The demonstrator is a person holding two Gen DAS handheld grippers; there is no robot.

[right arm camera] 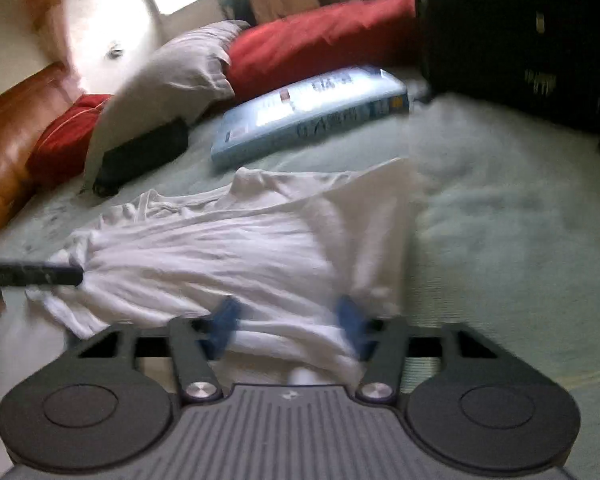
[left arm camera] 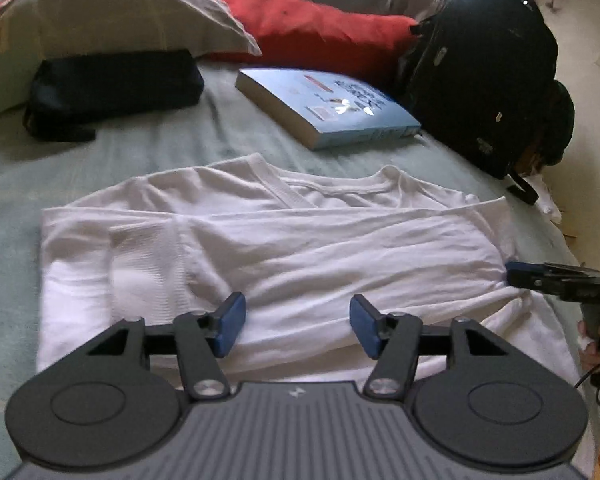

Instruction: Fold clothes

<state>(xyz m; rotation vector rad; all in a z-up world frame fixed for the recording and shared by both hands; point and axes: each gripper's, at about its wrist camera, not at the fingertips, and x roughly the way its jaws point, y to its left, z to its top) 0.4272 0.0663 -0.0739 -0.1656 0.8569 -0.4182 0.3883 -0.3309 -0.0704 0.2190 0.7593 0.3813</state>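
White shirt (left arm camera: 284, 248): partly folded, sleeves tucked across, flat on the bed (left arm camera: 16, 184) for further folding. Left gripper (left arm camera: 296, 326): spread above near hem, pinching nothing. Right gripper (right arm camera: 288, 330): apparently half-spread over cloth; blurred, grip uncertain.

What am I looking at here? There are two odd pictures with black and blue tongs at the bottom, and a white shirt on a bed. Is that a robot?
No robot: a person holds a two-finger gripper in each hand, and each carries a wide-angle camera looking along its fingers. One picture is from the left gripper, the other from the right gripper, so each shows its own blue-padded fingers at the bottom.

On the pale green bed lies a partly folded white T-shirt. Beyond it are a blue book, a dark pouch, a grey pillow, a red cushion and a black backpack.

Both grippers stand open over the shirt's near edge; neither holds anything.
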